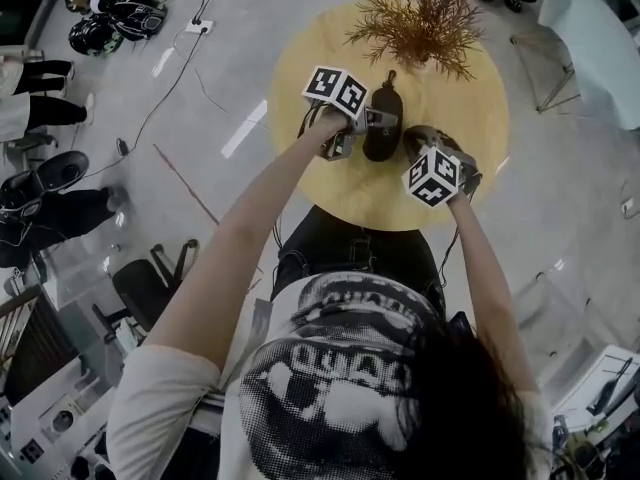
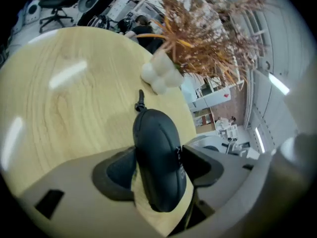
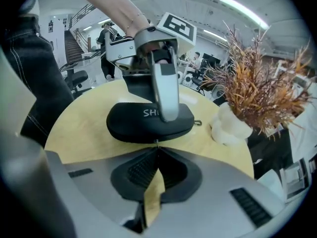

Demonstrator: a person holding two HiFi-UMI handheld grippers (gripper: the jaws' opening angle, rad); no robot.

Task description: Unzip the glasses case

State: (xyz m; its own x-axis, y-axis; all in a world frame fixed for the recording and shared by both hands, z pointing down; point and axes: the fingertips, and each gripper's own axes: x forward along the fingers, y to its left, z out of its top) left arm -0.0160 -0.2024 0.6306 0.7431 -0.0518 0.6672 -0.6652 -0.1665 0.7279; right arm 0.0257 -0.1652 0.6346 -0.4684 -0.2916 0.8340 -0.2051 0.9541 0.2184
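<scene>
A black zipped glasses case (image 1: 383,123) stands on edge on the round wooden table (image 1: 470,108). My left gripper (image 2: 157,168) is shut on the case (image 2: 158,148), one dark pad on each broad side. In the right gripper view one of its grey fingers (image 3: 166,90) lies across the case's (image 3: 138,123) front. My right gripper (image 3: 156,144) is shut, its tips meeting at the seam on the case's near edge, where a small metal zipper pull shows between them. In the head view the right gripper (image 1: 412,140) sits just right of the case. A small loop (image 3: 198,122) sticks out of the case's far end.
A white vase (image 3: 229,125) of dry orange-brown branches (image 1: 420,13) stands on the table just beyond the case. My dark-trousered legs are under the near table edge. Chairs, cables and helmets lie on the grey floor at the left.
</scene>
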